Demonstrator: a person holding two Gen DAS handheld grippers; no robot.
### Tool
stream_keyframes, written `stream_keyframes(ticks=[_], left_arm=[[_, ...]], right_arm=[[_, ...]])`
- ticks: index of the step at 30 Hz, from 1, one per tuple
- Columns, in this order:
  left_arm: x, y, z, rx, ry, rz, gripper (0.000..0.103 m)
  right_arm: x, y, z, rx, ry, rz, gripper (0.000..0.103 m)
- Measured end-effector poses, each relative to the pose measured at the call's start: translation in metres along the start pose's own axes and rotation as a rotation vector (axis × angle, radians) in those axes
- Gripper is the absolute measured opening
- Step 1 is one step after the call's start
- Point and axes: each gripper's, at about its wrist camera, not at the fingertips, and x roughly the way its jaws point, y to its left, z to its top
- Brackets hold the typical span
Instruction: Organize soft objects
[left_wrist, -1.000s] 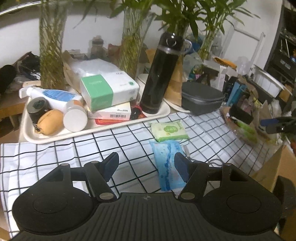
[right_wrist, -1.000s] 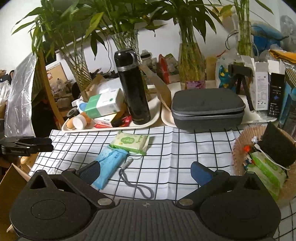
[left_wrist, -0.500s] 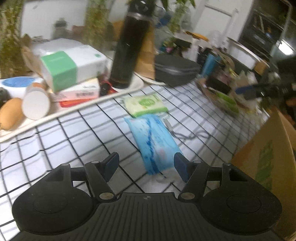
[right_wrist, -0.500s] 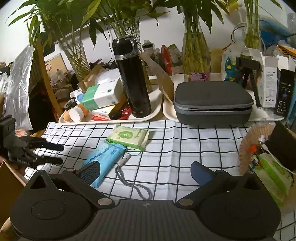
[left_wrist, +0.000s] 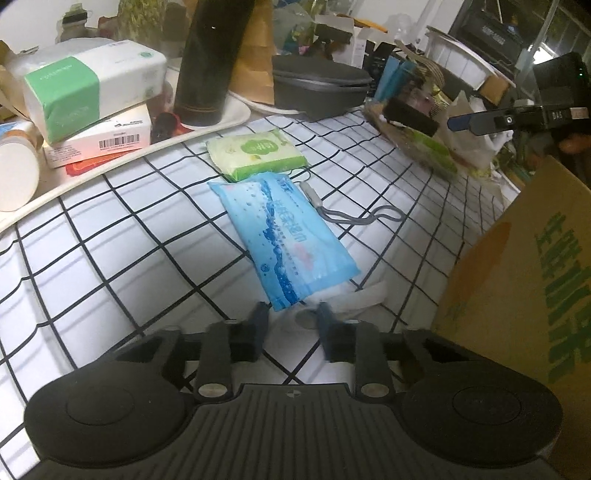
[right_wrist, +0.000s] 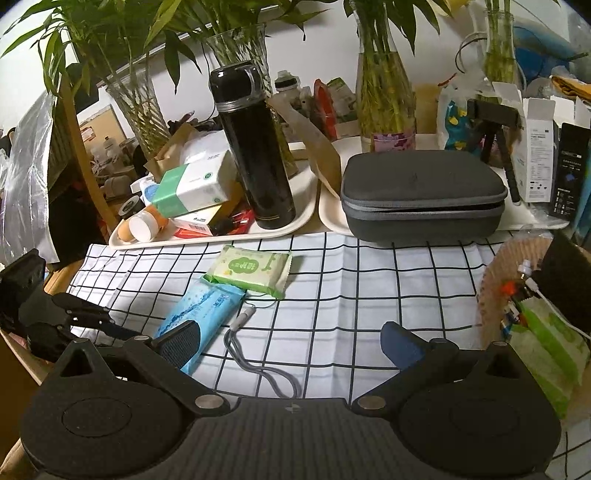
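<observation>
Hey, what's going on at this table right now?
A person is tidying soft packets on a checked cloth, with a handheld gripper in each hand. The left gripper is low at the near end of the blue wipes pack, its jaws closing around that end, though the pads don't clearly press it yet. The right gripper hovers open above the cloth, holding nothing. A green wipes pack lies just beyond the blue one, touching it.
</observation>
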Motion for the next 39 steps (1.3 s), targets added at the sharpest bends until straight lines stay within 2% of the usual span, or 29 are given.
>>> stream_keyframes(ticks=[3,7,13,18,24,39], left_arm=[[-0.001,-0.001,0.0,0.006,-0.007,0.017,0.001],[-0.013,0.0,0.003,-0.001,-0.04,0.066,0.001],[-0.04,0.002,0.009,-0.019,-0.086,0.244,0.001],[-0.058,0.002,0.008,-0.02,-0.119,0.335,0.001],[-0.062,0.006,0.004,-0.026,-0.118,0.393,0.001],[-0.063,0.012,0.006,-0.054,-0.125,0.452,0.001]], right_arm=[[0.001,0.001,0.001,-0.002,0.003,-0.005,0.103],[0.002,0.002,0.001,-0.01,0.004,-0.011,0.103],[0.003,0.006,0.003,-0.02,0.002,-0.017,0.103],[0.002,0.01,0.001,-0.038,0.002,-0.022,0.103],[0.006,0.013,-0.002,-0.076,0.015,-0.04,0.103],[0.03,0.009,0.008,-0.124,0.034,-0.034,0.103]])
